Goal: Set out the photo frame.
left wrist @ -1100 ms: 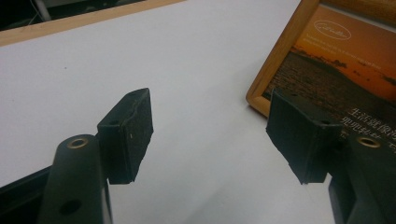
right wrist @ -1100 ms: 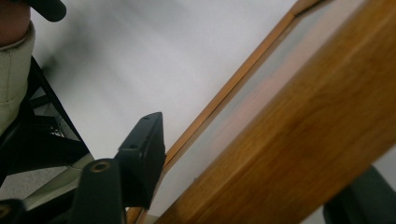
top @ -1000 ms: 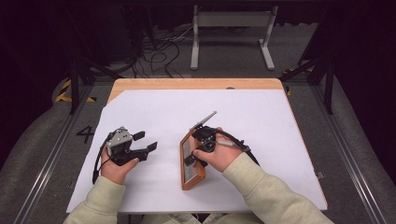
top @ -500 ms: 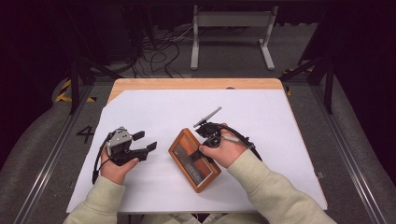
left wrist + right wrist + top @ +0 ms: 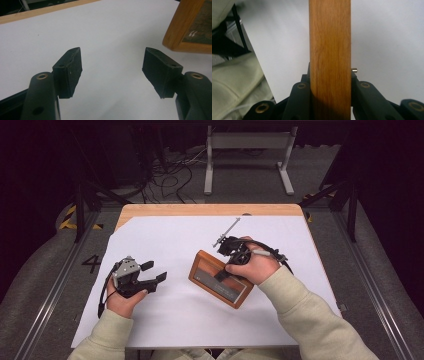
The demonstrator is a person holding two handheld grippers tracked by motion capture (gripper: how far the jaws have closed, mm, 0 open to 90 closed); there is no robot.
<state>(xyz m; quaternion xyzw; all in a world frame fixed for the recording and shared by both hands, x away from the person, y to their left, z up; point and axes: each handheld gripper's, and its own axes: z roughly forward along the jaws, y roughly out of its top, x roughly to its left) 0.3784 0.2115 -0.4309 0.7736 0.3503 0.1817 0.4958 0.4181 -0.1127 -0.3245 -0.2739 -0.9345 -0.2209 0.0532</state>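
A wooden table [image 5: 210, 210] carries a large white sheet [image 5: 175, 310] that covers nearly all of its top, leaving a strip of bare wood along the far edge. Right of the middle of the sheet sits a wooden frame [image 5: 205, 267], a flat rectangular piece with a dark inset panel, turned at an angle to the table edges. The person's cream sleeves [image 5: 305, 320] come in from the near side.

The right gripper [image 5: 223, 274] reaches over the frame from the far right, and its fingers pinch the frame: in the right gripper view the wooden edge [image 5: 330, 50] runs straight up between the two black fingers [image 5: 362, 93], which press on either side of it.

The left gripper [image 5: 154, 272] is held at the near left, well apart from the frame, pointing right toward it. Its fingers [image 5: 70, 70] are spread wide with only white sheet between them, and a corner of the frame [image 5: 180, 30] shows at the upper right of the left gripper view.
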